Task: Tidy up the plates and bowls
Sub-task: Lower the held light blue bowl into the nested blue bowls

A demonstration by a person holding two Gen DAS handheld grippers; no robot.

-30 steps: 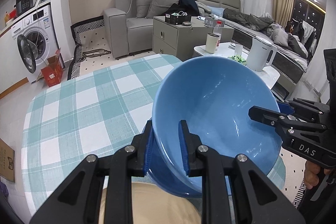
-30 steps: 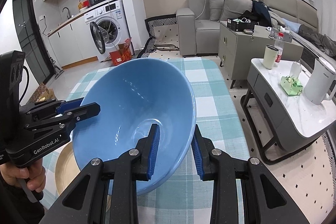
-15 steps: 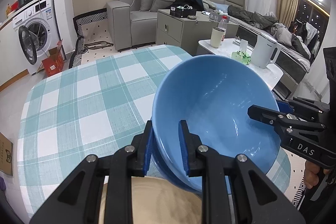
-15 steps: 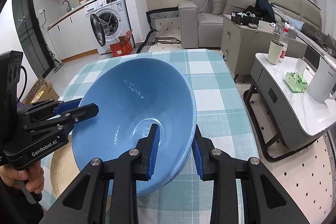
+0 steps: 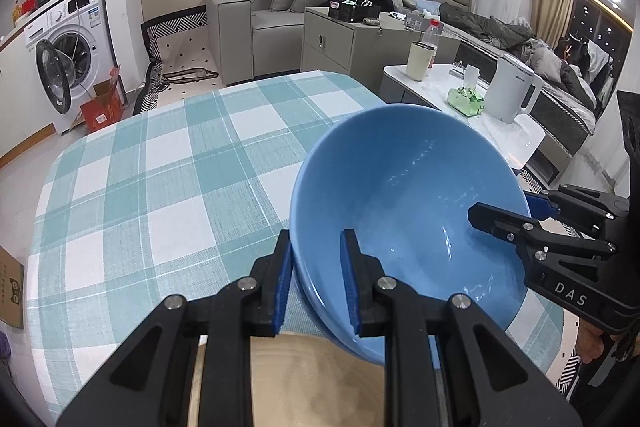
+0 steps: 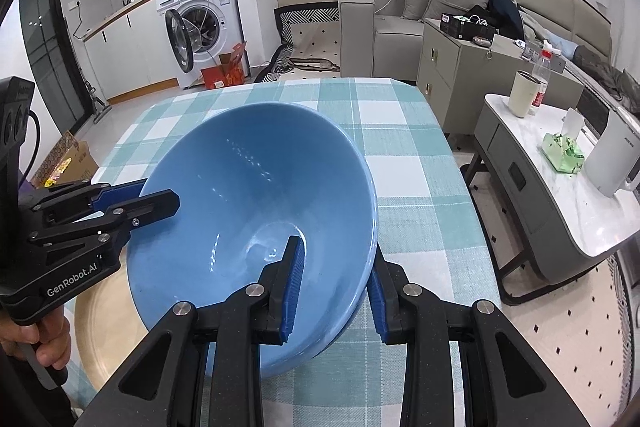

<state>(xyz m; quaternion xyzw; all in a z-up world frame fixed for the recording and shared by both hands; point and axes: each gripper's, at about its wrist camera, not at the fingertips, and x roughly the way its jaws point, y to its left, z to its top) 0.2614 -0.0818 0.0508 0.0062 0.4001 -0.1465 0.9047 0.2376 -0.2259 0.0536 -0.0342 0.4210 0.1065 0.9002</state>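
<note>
The glossy blue ceramic bowl (image 5: 408, 215) had sunk lower toward the bench (image 5: 160, 187). Left claw (image 5: 316, 283) and right claw (image 6: 332, 287) each pinched opposite rims, holding it tilted and empty above a tan round plate (image 6: 102, 331).

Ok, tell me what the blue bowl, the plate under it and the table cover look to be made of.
Blue bowl: likely glazed ceramic, since its smooth inside shows sharp glints of light, though glossy plastic is possible.
Plate: beige and matte with faint speckling, maybe stoneware or bamboo fibre; hard to tell.
Table cover: woven fabric, its fine thread texture visible in the teal and white checks.
</note>
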